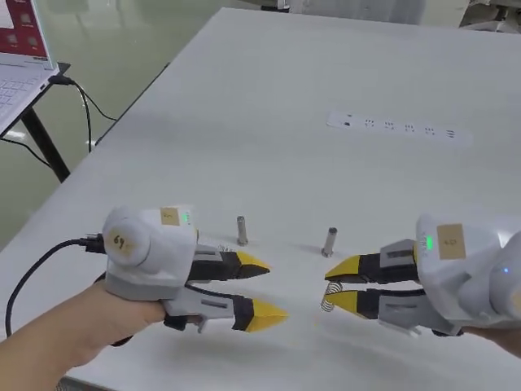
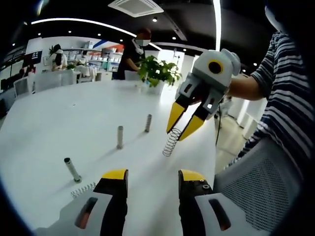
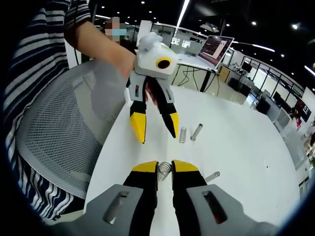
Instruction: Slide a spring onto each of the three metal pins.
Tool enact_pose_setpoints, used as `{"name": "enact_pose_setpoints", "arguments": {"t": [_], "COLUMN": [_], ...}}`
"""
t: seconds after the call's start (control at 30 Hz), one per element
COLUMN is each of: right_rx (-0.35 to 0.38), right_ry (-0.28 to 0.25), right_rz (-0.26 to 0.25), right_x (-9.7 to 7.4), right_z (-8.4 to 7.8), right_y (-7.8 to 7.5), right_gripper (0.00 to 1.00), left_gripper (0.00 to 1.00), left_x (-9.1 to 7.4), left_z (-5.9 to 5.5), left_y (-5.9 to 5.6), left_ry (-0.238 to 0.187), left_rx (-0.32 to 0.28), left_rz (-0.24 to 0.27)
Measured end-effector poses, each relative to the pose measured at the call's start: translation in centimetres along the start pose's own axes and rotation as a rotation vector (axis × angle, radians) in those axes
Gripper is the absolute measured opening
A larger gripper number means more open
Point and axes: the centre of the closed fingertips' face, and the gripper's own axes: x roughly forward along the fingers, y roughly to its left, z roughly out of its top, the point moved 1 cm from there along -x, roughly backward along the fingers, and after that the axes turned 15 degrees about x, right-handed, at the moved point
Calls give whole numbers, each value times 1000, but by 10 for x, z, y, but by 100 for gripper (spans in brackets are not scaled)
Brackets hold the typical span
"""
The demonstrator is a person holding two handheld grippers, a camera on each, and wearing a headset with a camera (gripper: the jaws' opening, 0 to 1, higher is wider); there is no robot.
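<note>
Left gripper, 7 o'clock: we hold it spread, empty, free to steady a pin. Right gripper, 5 o'clock: pinches a spring by one end, its length clear for threading. We count two springs; the second spring lies on the table. Pins, 12 o'clock: three, upright, bare.

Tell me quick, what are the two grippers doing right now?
Left gripper: open, empty.
Right gripper: shut on a spring.
</note>
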Motion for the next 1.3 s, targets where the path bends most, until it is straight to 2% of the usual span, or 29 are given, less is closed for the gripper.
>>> {"name": "enact_pose_setpoints", "arguments": {"t": [0.43,0.63,0.7,0.83,0.9,1.07,1.3], "right_rx": [20,23,29,44,58,59,58], "right_ry": [-16,-11,-13,-23,-29,-21,-17], "right_rz": [-17,-27,-32,-48,-55,-79,-105], "right_x": [-1,-2,-2,-4,-5,-6,-8], "right_z": [1,-1,-2,-1,-1,-3,0], "right_y": [-6,-8,-9,-14,-16,-22,-35], "right_gripper": [7,7,7,7,7,7,7], "left_gripper": [47,61,67,78,85,93,97], "left_x": [-33,-44,-47,-52,-54,-58,-59], "left_z": [-10,-16,-17,-26,-27,-26,-29], "left_y": [26,38,40,41,41,43,42], "left_ry": [-11,-7,-8,40,39,14,11], "left_rx": [-57,-73,-73,-41,-40,-58,-72], "left_rz": [125,188,202,225,228,245,246]}}
